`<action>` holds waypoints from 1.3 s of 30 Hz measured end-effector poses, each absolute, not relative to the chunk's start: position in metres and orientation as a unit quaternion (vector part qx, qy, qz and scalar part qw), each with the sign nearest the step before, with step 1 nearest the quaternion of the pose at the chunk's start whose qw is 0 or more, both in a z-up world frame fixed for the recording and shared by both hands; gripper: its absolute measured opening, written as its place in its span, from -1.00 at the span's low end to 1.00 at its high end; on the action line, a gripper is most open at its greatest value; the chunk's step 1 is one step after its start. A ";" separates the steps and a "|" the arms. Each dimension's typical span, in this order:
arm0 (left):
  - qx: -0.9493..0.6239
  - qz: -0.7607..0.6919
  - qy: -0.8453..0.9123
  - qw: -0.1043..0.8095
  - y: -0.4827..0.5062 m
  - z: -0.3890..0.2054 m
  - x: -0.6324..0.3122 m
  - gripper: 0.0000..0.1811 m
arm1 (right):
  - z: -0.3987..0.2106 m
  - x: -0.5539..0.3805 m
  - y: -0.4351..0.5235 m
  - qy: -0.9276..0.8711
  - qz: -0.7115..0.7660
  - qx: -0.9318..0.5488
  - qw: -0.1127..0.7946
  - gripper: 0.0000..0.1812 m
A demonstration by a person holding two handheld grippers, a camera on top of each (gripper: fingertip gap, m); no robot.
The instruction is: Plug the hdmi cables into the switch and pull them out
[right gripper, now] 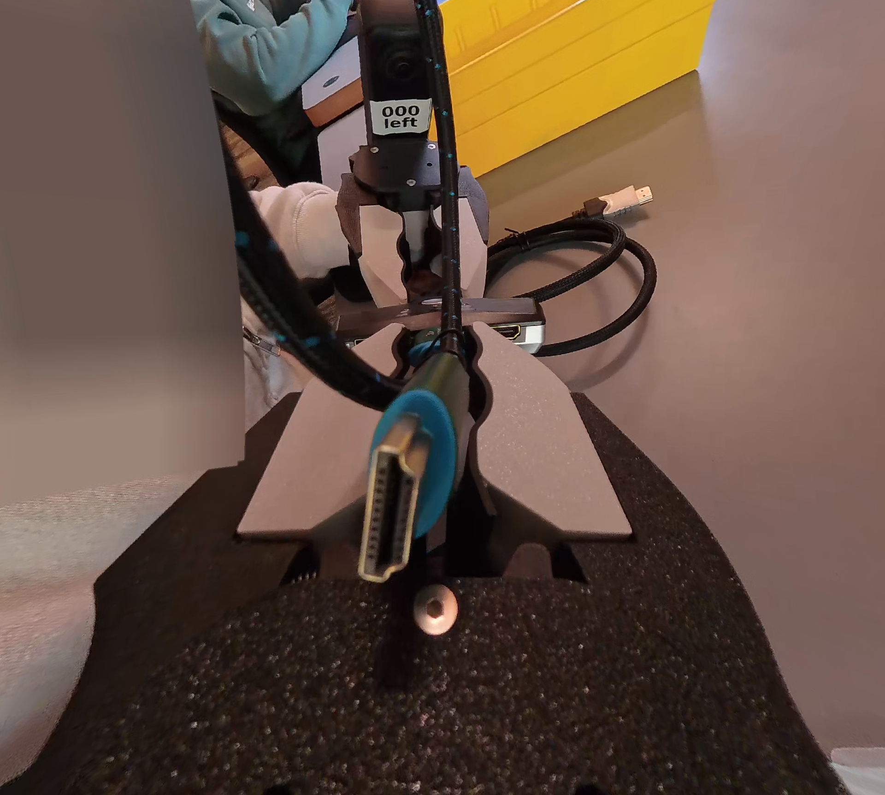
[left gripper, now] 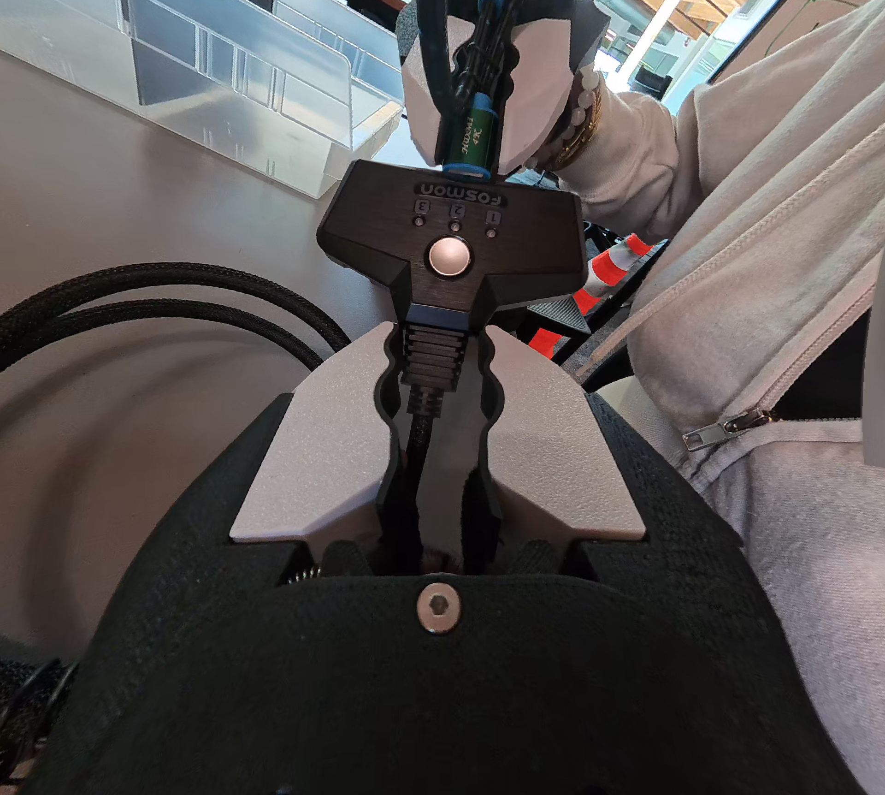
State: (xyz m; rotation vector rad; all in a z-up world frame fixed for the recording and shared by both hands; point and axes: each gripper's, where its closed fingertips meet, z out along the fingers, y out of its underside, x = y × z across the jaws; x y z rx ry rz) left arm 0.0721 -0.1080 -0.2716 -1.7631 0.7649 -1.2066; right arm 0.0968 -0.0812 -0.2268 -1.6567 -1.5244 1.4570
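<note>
**Both grippers clamped, green plug at the switch's middle port**

In the centre of the left wrist view, the left gripper [left gripper: 433,341] is closed on the ribbed strain-relief neck of the black HDMI switch [left gripper: 452,235], holding it off the grey table [left gripper: 143,206]. Just above it, the right gripper [left gripper: 471,158] pinches a green HDMI plug [left gripper: 468,135] with a blue collar, whose tip meets the switch's far edge, in line with the middle of its three indicator lights. How deep the plug sits cannot be told.

In the right wrist view, that cable's other plug [right gripper: 402,484] hangs loose in the foreground, close to the lens, while its black braided cable with blue flecks [right gripper: 436,101] loops upward out of frame. At centre right, a second black braided cable [right gripper: 598,254] lies coiled on the table, its plug [right gripper: 622,202] unconnected. A yellow bin [right gripper: 598,29] stands at upper right; a clear plastic bin [left gripper: 215,53] fills the left view's upper left.
</note>
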 end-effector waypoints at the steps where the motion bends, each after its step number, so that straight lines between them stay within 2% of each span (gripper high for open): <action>1: -0.704 -0.482 0.305 0.423 -0.108 -0.272 0.072 -0.69 | -0.226 0.096 -0.081 -0.552 0.530 -0.601 0.230 -0.75; 15: -0.688 -0.467 0.324 0.451 -0.108 -0.266 0.071 -0.68 | -0.219 0.096 -0.085 -0.541 0.535 -0.591 0.267 -0.75; 20: -0.679 -0.417 0.322 0.511 -0.094 -0.243 0.055 -0.65 | -0.194 0.086 -0.075 -0.480 0.565 -0.562 0.366 -0.76; 21: -0.687 -0.392 0.312 0.526 -0.088 -0.241 0.049 -0.63 | -0.191 0.083 -0.070 -0.463 0.568 -0.560 0.387 -0.76; 23: -0.694 -0.356 0.294 0.553 -0.082 -0.235 0.038 -0.46 | -0.190 0.077 -0.064 -0.432 0.570 -0.560 0.419 -0.76; 27: -0.692 -0.326 0.253 0.592 -0.089 -0.216 0.015 -0.42 | -0.202 0.066 -0.059 -0.399 0.555 -0.571 0.455 -0.76; 33: -0.670 -0.281 0.235 0.645 -0.131 -0.177 -0.027 -0.42 | -0.241 0.057 -0.071 -0.424 0.514 -0.617 0.419 -0.75; 36: -0.684 -0.199 0.177 0.679 -0.140 -0.161 -0.083 -0.44 | -0.269 0.061 -0.080 -0.482 0.458 -0.649 0.370 -0.76; 39: -0.726 -0.110 0.105 0.670 -0.144 -0.164 -0.148 -0.47 | -0.274 0.063 -0.081 -0.498 0.439 -0.660 0.351 -0.76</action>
